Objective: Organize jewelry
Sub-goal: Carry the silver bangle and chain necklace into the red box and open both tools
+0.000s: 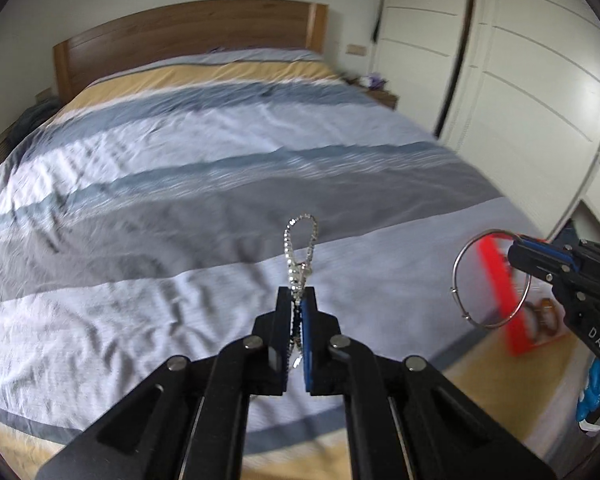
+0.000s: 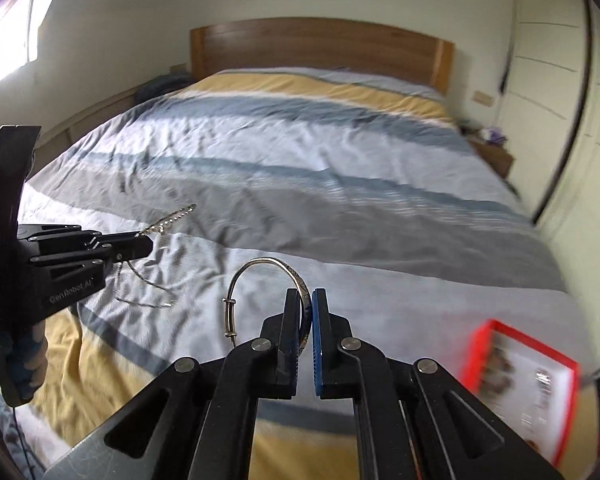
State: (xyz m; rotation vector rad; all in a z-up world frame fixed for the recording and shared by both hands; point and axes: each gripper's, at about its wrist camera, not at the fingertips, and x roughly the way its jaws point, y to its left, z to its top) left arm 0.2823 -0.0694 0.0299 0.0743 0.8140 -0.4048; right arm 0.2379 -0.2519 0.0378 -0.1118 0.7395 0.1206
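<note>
Striped bed: left gripper clamps the chain bracelet, right gripper the bangle (both airborne); carry steadily toward the red box at the bed's corner.

One chain, one bangle, one red tray, two grippers, one bed

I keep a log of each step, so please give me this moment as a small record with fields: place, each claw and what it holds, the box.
place: bed with striped cover, wooden headboard
left claw: shut on silver chain, lifted above the cover
right claw: shut on silver bangle, lifted above the cover
box: red jewelry box, open, beside the right claw; contents too blurred to name
</note>
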